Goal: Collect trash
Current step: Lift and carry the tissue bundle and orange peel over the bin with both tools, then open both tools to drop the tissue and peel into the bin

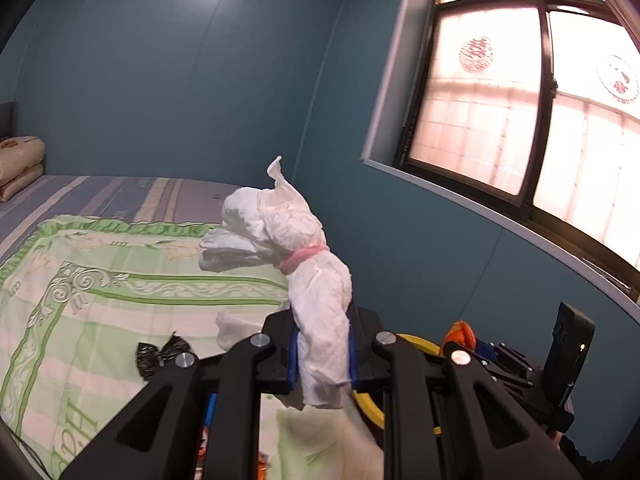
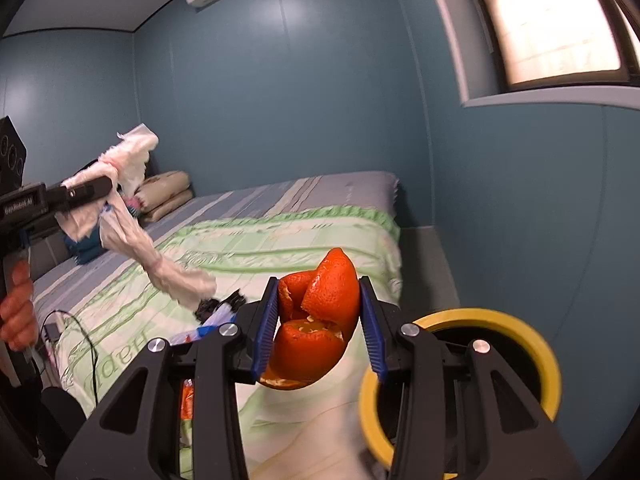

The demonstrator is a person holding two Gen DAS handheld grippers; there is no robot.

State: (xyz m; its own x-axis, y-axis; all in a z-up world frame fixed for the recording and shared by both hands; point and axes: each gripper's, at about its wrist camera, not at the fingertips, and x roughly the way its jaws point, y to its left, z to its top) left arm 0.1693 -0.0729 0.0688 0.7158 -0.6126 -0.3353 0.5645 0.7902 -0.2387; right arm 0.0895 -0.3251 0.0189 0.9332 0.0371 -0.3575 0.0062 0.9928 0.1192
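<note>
— While we hold both claws above the bed (image 1: 120,264), what's gripped?
— Left claw (image 1: 322,354) clamps the white tissue wad (image 1: 304,248) — our right claw (image 2: 318,320) pinches orange peel (image 2: 320,312).

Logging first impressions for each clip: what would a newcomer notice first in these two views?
The bright orange peel, pinched in the right gripper above the bed, stands out most. Next is the white tissue wad tied with a pink band, clamped in the left gripper and sticking up against the blue wall. A yellow-rimmed bin sits low right, beside the bed.
</note>
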